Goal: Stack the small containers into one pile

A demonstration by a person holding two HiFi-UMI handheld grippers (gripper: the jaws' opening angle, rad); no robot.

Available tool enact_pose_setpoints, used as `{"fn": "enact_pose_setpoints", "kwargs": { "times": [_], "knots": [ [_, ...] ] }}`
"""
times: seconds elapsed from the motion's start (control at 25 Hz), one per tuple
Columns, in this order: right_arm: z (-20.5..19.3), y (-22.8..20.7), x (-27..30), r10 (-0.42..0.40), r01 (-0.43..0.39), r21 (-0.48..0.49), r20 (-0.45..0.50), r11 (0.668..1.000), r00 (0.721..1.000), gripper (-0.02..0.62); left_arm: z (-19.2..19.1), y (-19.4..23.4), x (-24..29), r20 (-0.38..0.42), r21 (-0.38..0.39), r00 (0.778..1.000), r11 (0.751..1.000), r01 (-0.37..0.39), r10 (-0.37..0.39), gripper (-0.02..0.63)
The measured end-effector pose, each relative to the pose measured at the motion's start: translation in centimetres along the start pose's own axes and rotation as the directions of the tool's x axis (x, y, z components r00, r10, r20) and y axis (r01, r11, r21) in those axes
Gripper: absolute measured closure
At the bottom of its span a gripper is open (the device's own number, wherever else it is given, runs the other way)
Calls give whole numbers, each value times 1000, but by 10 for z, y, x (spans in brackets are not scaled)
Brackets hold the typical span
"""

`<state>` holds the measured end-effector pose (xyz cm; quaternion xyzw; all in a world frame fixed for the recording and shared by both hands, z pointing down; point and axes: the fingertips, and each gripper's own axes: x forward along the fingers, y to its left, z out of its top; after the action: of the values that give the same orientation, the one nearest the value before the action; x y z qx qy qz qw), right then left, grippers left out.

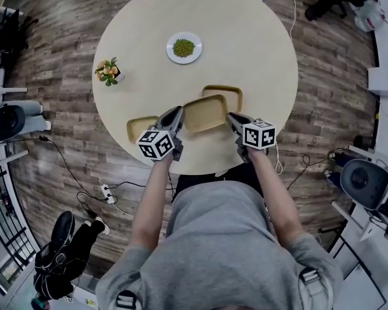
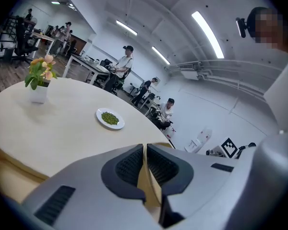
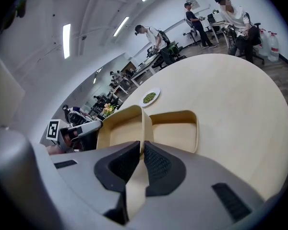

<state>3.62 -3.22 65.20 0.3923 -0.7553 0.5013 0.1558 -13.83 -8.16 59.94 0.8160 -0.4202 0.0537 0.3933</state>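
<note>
Three shallow tan containers are on or over the round table. The middle container is held between both grippers, tilted and slightly above the table. My left gripper is shut on its left rim; in the left gripper view the thin tan rim sits between the pads of the gripper. My right gripper is shut on its right rim, with the tray's inside seen beyond the gripper. A second container lies just behind it. The third container lies left of my left gripper.
A white plate of green peas sits mid-table, and a small potted plant stands toward the left edge. The person's body is at the table's near edge. Cables and chairs are on the wooden floor around.
</note>
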Motion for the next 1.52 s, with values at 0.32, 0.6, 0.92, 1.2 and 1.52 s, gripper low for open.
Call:
{"fn": "enact_pose_setpoints", "kwargs": {
  "times": [0.32,0.6,0.92,1.2,1.52],
  "knots": [
    [9,-15,-8,2,-2,35,11,999,1000,555,5,-4,32,-44,34,999,999,1,1,566],
    [10,-30,-9,-14,14,73,-2,997,1000,551,9,-9,58,-73,59,997,998,2,2,566],
    [14,-56,-15,-25,23,118,12,993,1000,549,2,-14,94,-111,70,994,998,7,1,566],
    [11,-69,-17,-25,24,148,3,989,1000,548,-7,-17,113,-155,110,988,994,-2,20,566],
    [-4,-83,-10,-41,46,151,-38,987,998,546,-23,-5,118,-198,168,976,984,-60,93,569]
  ]
}}
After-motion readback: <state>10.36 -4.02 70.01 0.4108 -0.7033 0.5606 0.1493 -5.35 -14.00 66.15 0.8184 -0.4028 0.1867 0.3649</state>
